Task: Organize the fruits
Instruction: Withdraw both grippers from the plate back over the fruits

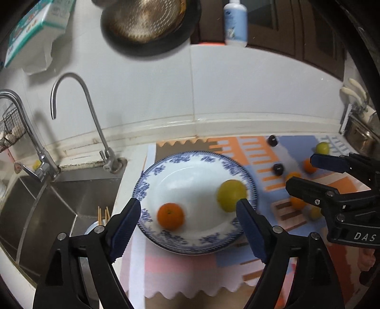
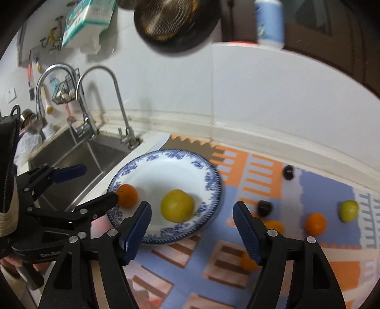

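A blue-and-white plate (image 1: 166, 164) (image 2: 152, 159) sits on a patterned mat by the sink. On it lie a small orange (image 1: 171, 215) (image 2: 127, 195) and a yellow-green fruit (image 1: 231, 195) (image 2: 177, 205). My left gripper (image 1: 188, 214) (image 2: 99, 184) is open and empty above the plate's near edge. My right gripper (image 2: 192, 225) (image 1: 300, 172) is open and empty above the plate's right edge. On the mat to the right lie loose oranges (image 2: 315, 224), a yellow-green fruit (image 2: 349, 210) and two dark fruits (image 2: 264, 208).
A steel sink (image 1: 47, 206) with two taps (image 1: 71, 95) lies left of the plate. A white tiled wall (image 1: 237, 90) runs behind. A dark pan (image 1: 147, 21) and a bottle (image 1: 235, 21) sit up high. A knife rack (image 1: 361, 123) is at the far right.
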`<state>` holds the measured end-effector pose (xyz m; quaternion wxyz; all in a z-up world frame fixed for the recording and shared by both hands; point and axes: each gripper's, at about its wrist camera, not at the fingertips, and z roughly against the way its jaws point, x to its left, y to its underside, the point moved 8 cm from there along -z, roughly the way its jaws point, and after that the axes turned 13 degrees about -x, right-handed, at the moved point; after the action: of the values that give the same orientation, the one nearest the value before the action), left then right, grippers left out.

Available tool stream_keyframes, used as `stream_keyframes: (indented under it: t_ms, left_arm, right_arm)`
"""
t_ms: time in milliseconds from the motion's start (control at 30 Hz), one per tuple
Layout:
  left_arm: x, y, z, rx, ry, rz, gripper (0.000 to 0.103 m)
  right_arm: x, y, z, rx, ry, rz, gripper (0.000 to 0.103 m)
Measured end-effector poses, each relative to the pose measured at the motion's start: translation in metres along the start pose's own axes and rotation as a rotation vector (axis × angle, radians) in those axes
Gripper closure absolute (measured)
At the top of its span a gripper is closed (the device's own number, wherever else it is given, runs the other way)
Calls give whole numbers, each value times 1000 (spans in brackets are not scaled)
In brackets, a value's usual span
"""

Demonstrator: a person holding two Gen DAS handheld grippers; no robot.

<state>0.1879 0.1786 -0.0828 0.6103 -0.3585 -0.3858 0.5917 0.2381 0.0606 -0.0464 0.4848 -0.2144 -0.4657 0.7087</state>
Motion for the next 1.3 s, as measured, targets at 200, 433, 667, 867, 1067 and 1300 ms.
stream_keyframes:
  t_ms: [200,433,667,867,1067,1300]
  left_arm:
    - [-26,-9,23,-41,6,-1,19]
    - [-68,-13,35,-58,82,-11,18]
    - [-107,-11,37,-57,159,-25,18]
    - [-137,-5,35,-63,200,-55,18]
    - [-158,5,27,-60,229,-77,18]
    - [-176,23,13,-33,268,-92,19]
  right_arm:
    - [-26,3,41,-34,65,-37,31]
    - [-57,11,79,-52,132,-61,31]
    - [-86,19,108,-63,204,-85,31]
    - [-108,32,125,-54,251,-87,31]
    - [-128,51,130,-36,270,-107,31]
    - [-138,68,126,-23,266,-99,31]
